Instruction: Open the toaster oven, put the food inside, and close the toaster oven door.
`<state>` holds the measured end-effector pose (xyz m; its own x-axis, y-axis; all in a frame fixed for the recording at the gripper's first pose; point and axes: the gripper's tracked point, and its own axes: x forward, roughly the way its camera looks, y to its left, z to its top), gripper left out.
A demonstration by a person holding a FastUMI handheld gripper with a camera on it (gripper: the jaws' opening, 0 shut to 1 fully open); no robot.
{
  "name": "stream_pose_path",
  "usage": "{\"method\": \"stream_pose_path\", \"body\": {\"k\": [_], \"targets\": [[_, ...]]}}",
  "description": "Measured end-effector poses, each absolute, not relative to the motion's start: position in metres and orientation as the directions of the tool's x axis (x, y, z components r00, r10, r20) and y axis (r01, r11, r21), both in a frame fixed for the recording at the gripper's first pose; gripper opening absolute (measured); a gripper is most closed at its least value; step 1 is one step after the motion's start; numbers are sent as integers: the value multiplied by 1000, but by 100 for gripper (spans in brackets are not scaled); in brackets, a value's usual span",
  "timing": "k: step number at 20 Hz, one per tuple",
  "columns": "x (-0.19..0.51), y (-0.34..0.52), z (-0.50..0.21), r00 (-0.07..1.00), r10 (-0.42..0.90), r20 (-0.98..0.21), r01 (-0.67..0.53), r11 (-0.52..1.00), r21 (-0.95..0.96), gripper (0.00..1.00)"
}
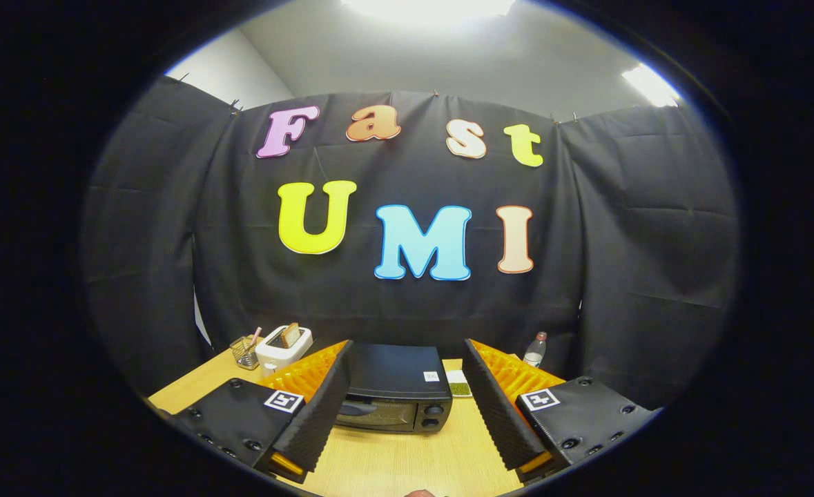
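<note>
A black toaster oven point(394, 386) stands on the wooden table point(413, 462), its door shut, with a handle along the top of the door and knobs on its right side. My gripper point(407, 397) is open, its two fingers spread wide with the oven showing between and beyond them, still some way off. Nothing is held between the fingers. A small green and white food item point(458, 384) lies on the table just right of the oven, behind it.
A white pop-up toaster point(284, 347) holding a slice of bread stands at the back left, beside a small wire basket point(244, 351). A clear plastic bottle point(535, 350) stands at the back right. Black cloth walls close off the table's back and sides.
</note>
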<state>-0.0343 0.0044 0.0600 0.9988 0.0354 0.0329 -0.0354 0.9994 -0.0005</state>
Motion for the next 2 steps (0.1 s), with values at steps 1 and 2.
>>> {"method": "stream_pose_path", "body": {"k": [1, 2], "targets": [[-40, 0, 61, 999, 29, 36, -29, 1000, 0, 98], [-41, -1, 62, 999, 25, 37, -24, 1000, -2, 98]]}}
